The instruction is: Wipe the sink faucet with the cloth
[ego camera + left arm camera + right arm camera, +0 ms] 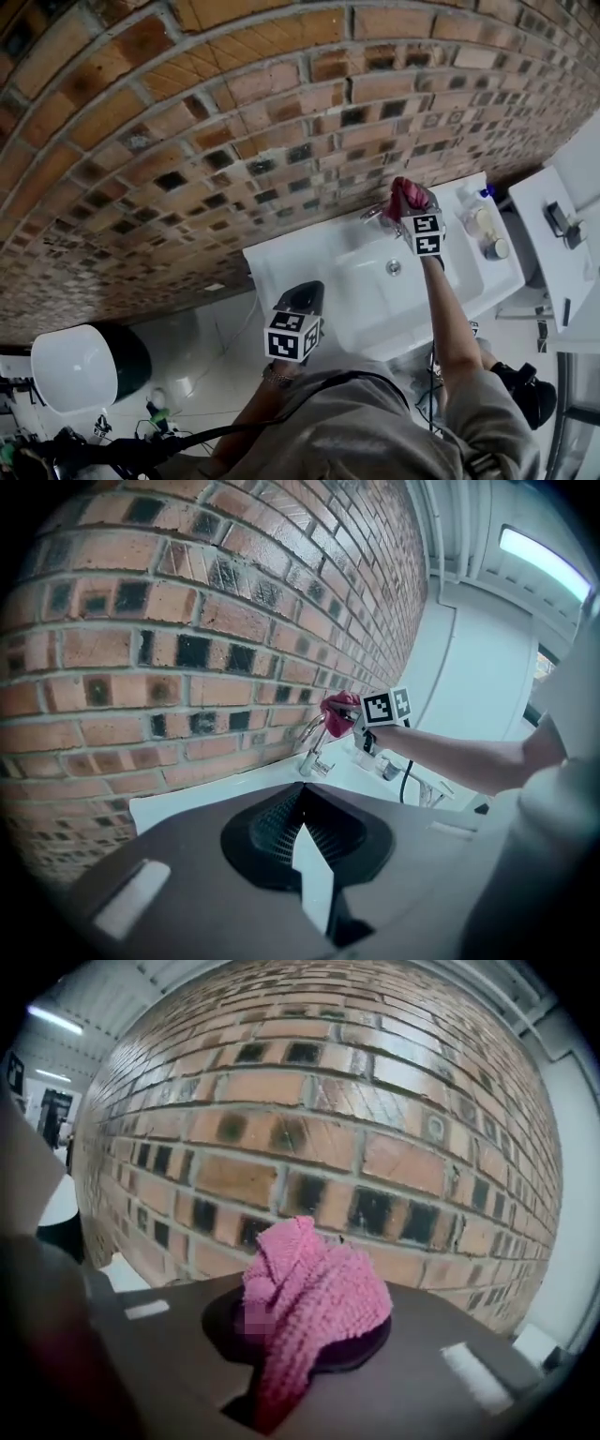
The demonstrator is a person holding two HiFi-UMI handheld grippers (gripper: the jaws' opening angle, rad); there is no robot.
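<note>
The job looks to be in its working phase, not at its start. The pink cloth (405,195) is pinched in the right gripper (412,211), whose jaws are clamped on it so that it bunches up thick above them and a tail hangs down between them. That bundle sits right at the top of the faucet (375,214), on or just beside the arch of the spout; from where I stand I cannot say for sure whether it is pressing on the metal. How much chrome is wiped I cannot judge either, since nothing shows a wet or dry line. I would guess the lower stem and the base – both bare below the cloth – are yet to be done.

The left gripper (300,298) takes no part. It hangs well away from the faucet, out past the front edge of the sink (281,258), with its jaws drawn together on nothing.

The cloth is a chunky, looped knit, soft and crumpled. The faucet is a slim chrome gooseneck, standing upright close against the brick wall (234,112) behind it.
</note>
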